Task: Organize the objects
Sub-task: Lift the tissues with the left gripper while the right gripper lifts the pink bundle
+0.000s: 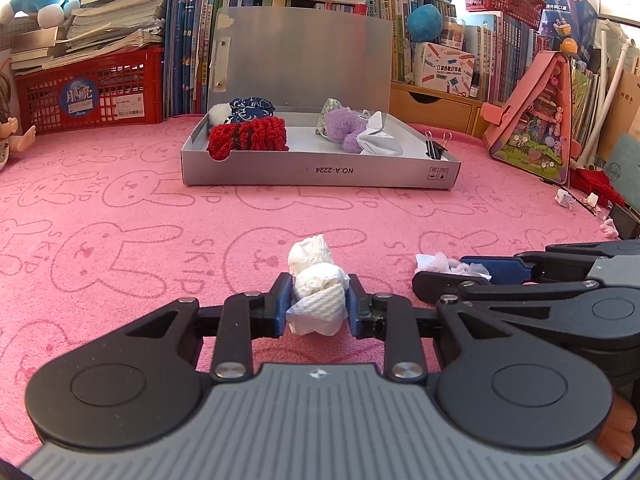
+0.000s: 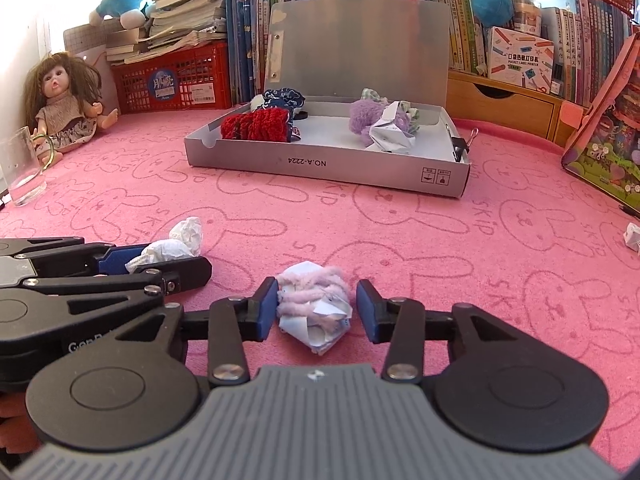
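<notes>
I find my left gripper (image 1: 316,306) closed on a white paper wad (image 1: 318,292); both blue pads press its sides, and the wad rests on the pink rabbit-print cloth (image 1: 120,208). My right gripper (image 2: 317,306) stands narrowly apart around a crumpled paper bound with pink yarn (image 2: 314,304). Its left pad touches the bundle; a visible gap remains at the right pad, so I record no grip. Both grippers point forward and downward at the cloth, side by side, the left one's fingers lying just beside the right.

Beyond them sits the open grey box (image 1: 320,172), lid upright against the books. At its left end lie a red knitted piece (image 1: 248,138) and a blue patterned cloth (image 1: 252,109). Toward the right lie a purple fuzzy item (image 1: 346,128) and a crumpled white paper (image 1: 378,140) touching it. Two binder clips (image 1: 436,146) are clamped on the right wall.
</notes>
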Demonstrator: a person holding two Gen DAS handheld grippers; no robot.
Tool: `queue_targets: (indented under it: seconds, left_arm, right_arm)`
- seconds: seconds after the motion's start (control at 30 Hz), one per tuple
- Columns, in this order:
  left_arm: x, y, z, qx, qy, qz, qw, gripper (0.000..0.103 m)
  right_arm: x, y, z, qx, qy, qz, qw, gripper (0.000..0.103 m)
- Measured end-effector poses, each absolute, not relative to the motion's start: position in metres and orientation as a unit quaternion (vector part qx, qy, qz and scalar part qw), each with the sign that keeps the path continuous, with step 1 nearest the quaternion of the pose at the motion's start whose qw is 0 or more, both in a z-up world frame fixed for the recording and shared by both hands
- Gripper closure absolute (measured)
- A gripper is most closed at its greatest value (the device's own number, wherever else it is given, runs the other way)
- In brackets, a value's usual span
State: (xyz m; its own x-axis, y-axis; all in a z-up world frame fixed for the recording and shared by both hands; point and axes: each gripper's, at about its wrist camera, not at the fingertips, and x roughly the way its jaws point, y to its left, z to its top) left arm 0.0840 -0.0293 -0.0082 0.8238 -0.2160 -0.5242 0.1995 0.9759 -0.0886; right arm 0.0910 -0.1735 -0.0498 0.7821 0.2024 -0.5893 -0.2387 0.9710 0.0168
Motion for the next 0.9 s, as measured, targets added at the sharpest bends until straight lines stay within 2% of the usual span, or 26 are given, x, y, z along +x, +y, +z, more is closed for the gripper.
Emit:
queue_targets:
  seconds: [0.9]
  left_arm:
    - [0.0836,-0.0269,-0.0079,-0.025,0.275,-0.107,0.955,0.071]
  right_arm:
    - [0.0809,-0.1729,-0.0529,-0.022,0.282,0.102,0.954,0.060]
